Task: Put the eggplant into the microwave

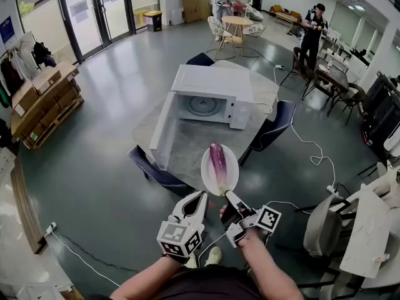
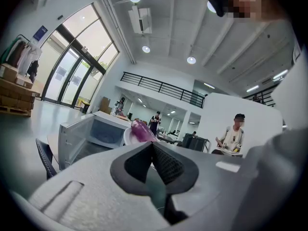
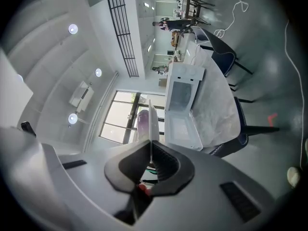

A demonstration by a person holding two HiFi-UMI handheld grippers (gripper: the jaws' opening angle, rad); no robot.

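Note:
A purple eggplant (image 1: 218, 161) lies on a white plate (image 1: 230, 174) held in the air over the near edge of the table (image 1: 187, 144). My right gripper (image 1: 228, 196) is shut on the plate's near rim; in the right gripper view the plate (image 3: 152, 121) shows edge-on between the jaws, with the eggplant (image 3: 142, 121) behind it. The white microwave (image 1: 212, 97) stands on the table beyond, its door (image 1: 161, 130) swung open to the left. My left gripper (image 1: 200, 197) hangs just left of the plate, shut and empty. In the left gripper view the eggplant (image 2: 140, 130) and the microwave (image 2: 91, 131) lie ahead.
Dark blue chairs (image 1: 156, 170) (image 1: 275, 125) stand around the table. A white cable (image 1: 312, 152) runs across the floor at the right. Cardboard boxes on pallets (image 1: 44, 99) sit at the left. People (image 1: 311, 33) stand at tables at the back. A white table (image 1: 362, 239) is near right.

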